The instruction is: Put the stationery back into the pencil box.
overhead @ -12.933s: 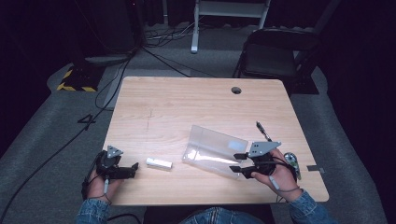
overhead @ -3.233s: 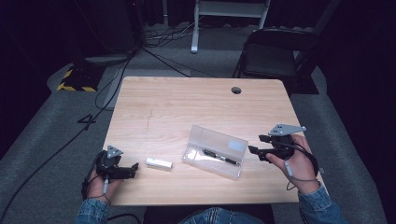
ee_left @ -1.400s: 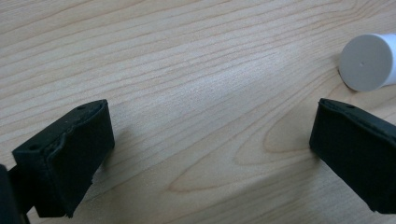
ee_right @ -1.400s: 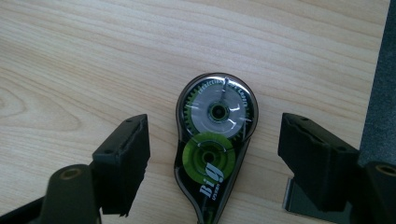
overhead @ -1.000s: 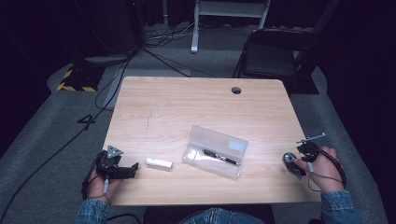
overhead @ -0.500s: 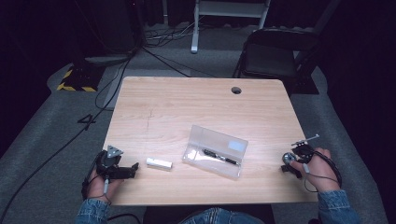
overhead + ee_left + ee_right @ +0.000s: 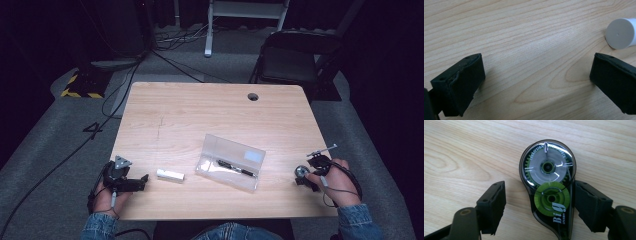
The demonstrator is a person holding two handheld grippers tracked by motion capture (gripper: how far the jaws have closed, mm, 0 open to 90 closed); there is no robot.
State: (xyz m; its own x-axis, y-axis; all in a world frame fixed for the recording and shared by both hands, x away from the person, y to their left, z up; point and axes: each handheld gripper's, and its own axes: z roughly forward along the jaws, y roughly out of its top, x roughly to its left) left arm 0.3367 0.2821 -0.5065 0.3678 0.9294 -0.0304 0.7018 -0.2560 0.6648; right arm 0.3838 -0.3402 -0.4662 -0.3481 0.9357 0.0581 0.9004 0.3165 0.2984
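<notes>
right tongs (image 7: 537, 207): at the near right edge of the pale wood-grain surface (image 7: 200, 115), well to the right of the clear plastic pencil case (image 7: 231, 161). jaws spread and just now narrowing around a teardrop-shaped correction-tape dispenser of dark translucent plastic with green gears (image 7: 548, 187); one pad touches or nearly touches its side, the other stands apart from it. nothing pinched yet.

correction-tape dispenser: lies flat on the surface, right of the pencil case, near the edge. judged light, rigid, glossy and likely slippery; shell could crack under hard squeeze. best taken across the flat-sided body at the lower green wheel, not the tapered tip.

left tongs (image 7: 536, 85): near left corner, well left of the pencil case. jaws spread wide, nothing between them, resting low over bare wood.

white plastic cylinder (image 7: 170, 175): lying on its side just left of the pencil case, beside the left tongs.

pencil case: mid-surface, holding a black pen (image 7: 236, 168).

black folding chair (image 7: 295, 60): beyond the far edge.
</notes>
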